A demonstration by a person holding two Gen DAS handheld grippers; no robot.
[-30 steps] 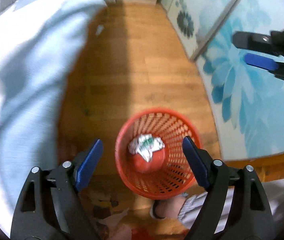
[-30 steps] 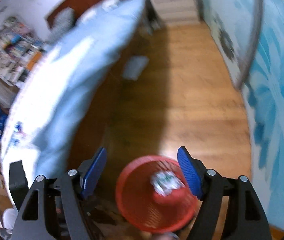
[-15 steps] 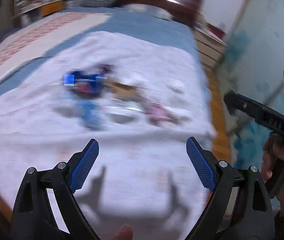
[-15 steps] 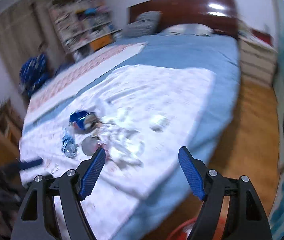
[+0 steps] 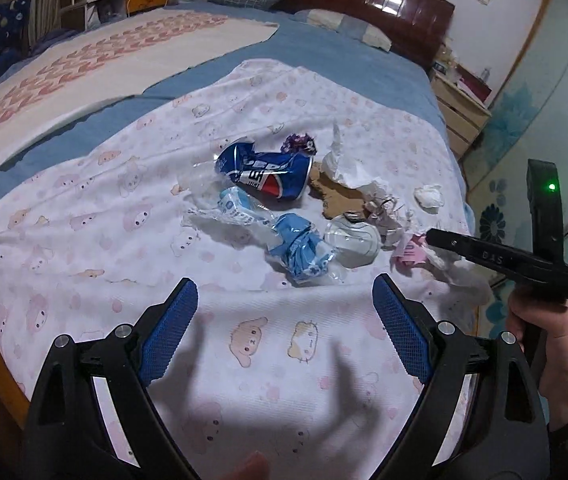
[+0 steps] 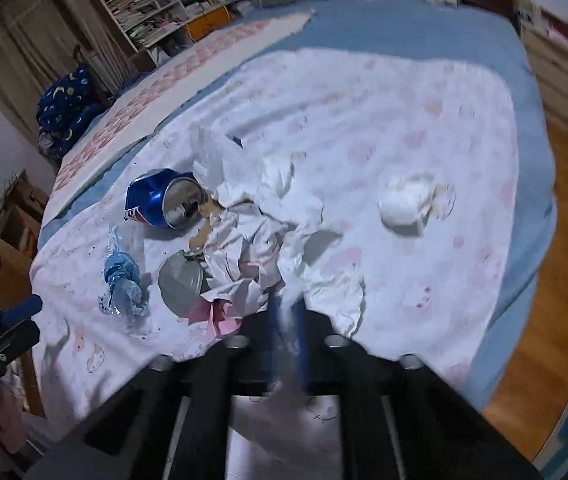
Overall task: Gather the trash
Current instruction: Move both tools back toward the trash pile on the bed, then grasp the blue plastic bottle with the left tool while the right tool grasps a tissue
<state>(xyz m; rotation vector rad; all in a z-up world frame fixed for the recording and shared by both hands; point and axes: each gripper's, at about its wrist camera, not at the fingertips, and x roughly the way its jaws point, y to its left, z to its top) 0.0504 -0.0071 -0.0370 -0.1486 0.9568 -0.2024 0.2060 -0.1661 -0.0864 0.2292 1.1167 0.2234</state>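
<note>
Our left gripper (image 5: pixel 285 312) hangs over the near part of the bed (image 5: pixel 323 52), with its blue pads wide apart and nothing between them. It is above the white sheet (image 5: pixel 124 200), and the trash lies a little farther on.

Going left to right in the left view, we see a clear wrapper (image 5: pixel 224 208), then a squashed blue can (image 5: pixel 268 172) lying on its side. Just in front of the can is a crumpled blue wrapper (image 5: pixel 299 248). Beside that sits a round gray lid (image 5: pixel 351 240). Behind the lid is a brown card piece (image 5: pixel 331 196) and a heap of white tissue (image 5: pixel 347 168). A small white ball (image 5: pixel 428 197) lies apart, near the right edge of the sheet. A pink paper (image 5: pixel 411 250) lies near the tip of our right gripper (image 6: pixel 285 322).

Our right gripper has its pads pulled close together. They seem to pinch the white tissue (image 6: pixel 252 216) at the near edge of the heap, but the view is blurry there.
</note>
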